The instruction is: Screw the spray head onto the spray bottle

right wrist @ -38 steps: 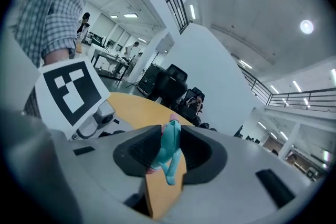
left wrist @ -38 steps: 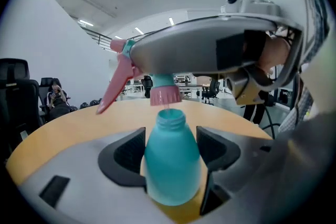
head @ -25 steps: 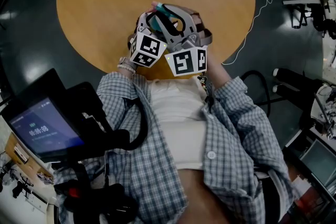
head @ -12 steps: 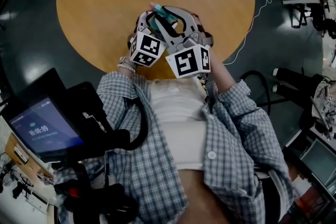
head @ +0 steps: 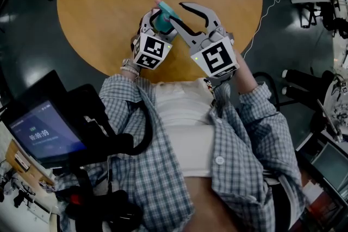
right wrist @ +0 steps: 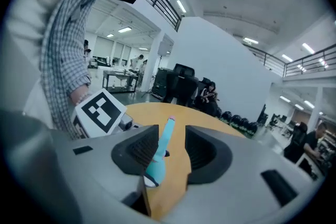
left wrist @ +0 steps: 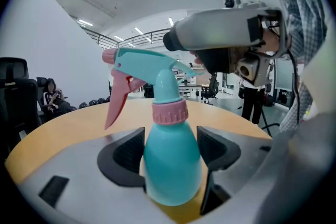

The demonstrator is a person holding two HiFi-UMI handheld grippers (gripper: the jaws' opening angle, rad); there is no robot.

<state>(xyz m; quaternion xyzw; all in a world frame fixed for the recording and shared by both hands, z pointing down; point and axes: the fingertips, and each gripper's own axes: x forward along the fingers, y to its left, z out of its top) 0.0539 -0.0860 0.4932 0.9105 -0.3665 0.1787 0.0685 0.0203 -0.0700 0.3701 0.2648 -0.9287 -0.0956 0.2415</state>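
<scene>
A teal spray bottle (left wrist: pixel 172 160) with a pink collar stands upright between the jaws of my left gripper (left wrist: pixel 170 147), which is shut on its body. The teal spray head (left wrist: pixel 152 68) with its pink trigger sits on the bottle's neck. In the head view the bottle (head: pixel 163 12) is held over the near edge of the round wooden table (head: pixel 109 8). My right gripper (head: pixel 176 12) reaches in from the right; its jaws have just been opening. The spray head (right wrist: pixel 160 152) lies between them, near the left jaw and apart from the right one.
A dark stand with a lit screen (head: pixel 43 133) is at the lower left beside the person. A thin cable (head: pixel 261 24) trails over the dark floor right of the table. Office chairs and a seated person (left wrist: pixel 52 97) are far behind.
The right gripper has rolled and swung out to the right, and its jaws have spread apart around the spray head. The left gripper and bottle have stayed in place.
</scene>
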